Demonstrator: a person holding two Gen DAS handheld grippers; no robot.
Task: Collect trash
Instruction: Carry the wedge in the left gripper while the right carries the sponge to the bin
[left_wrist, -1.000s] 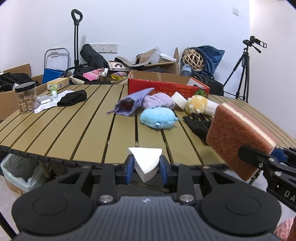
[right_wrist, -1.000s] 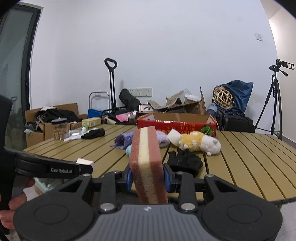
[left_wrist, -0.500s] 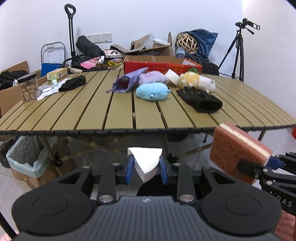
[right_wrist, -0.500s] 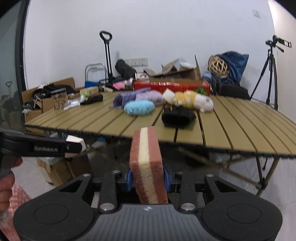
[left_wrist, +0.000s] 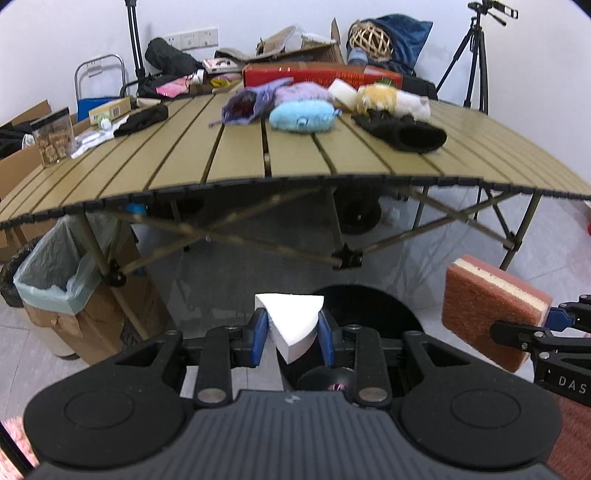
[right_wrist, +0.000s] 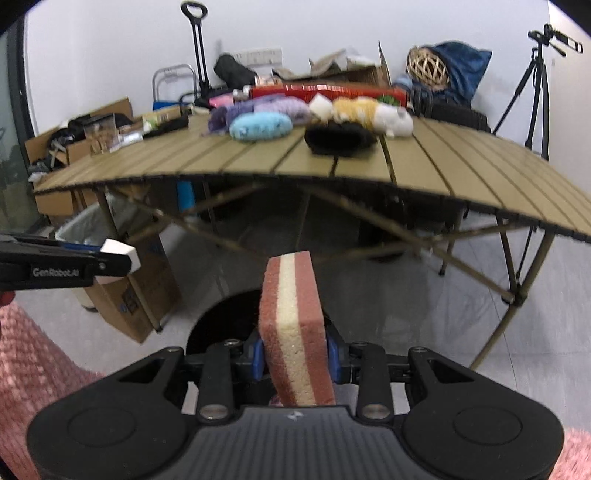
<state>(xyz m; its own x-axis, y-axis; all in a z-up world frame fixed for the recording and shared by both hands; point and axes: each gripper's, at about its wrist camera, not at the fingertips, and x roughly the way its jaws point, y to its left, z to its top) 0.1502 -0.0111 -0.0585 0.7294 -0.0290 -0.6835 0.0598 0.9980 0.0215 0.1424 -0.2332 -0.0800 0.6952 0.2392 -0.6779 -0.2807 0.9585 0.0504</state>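
Both hand-held grippers clamp trash — left (left_wrist: 291, 330) a white foam wedge (left_wrist: 291, 323), right (right_wrist: 293, 356) a scouring sponge (right_wrist: 293, 332) — neither binned; lined bin (left_wrist: 55, 273) at nine o'clock.

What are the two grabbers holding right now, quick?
Left gripper: closed on the white foam wedge.
Right gripper: closed on the red sponge.

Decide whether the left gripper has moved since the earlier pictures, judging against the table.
Yes. The left gripper, shut on the white foam piece, has dropped and pulled back: the table edge now sits well above it.
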